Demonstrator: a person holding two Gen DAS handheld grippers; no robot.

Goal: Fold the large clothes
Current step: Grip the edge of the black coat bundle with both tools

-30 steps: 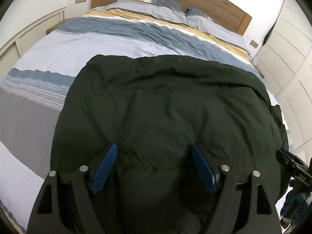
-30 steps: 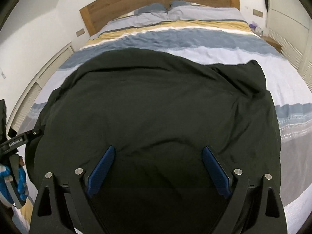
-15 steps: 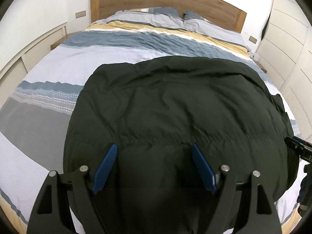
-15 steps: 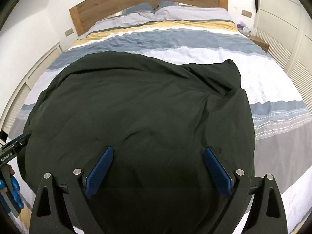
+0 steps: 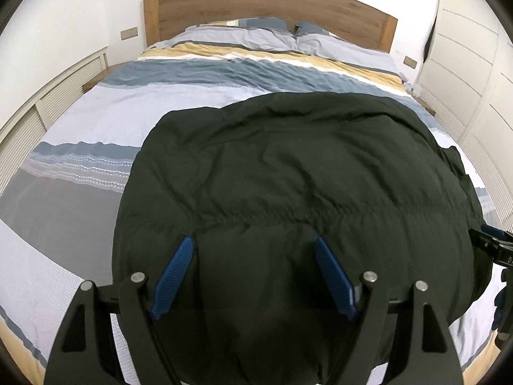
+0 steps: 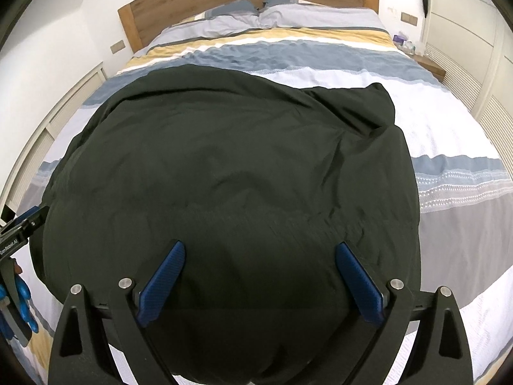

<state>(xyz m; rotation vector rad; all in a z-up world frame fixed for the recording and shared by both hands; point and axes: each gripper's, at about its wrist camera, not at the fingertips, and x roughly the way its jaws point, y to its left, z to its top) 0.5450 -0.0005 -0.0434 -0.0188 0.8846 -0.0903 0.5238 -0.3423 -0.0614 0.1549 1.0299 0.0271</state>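
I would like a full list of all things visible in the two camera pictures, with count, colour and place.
padded coat: one, dark green, spread on the near half of the bed
duvet: one, striped blue, grey, yellow, white, covering the bed
pillows: two, pale grey and blue, at the headboard
headboard: one, brown wood, far end
wardrobe doors: white, beside the bed
left tongs: one, black, blue pads, open above the coat
right tongs: one, black, blue pads, open above the coat

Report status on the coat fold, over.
Left gripper open, right gripper open, neither holding cloth. Dark padded coat lies spread on the striped bed, a fold bunched at its far right corner. Nothing in the way.
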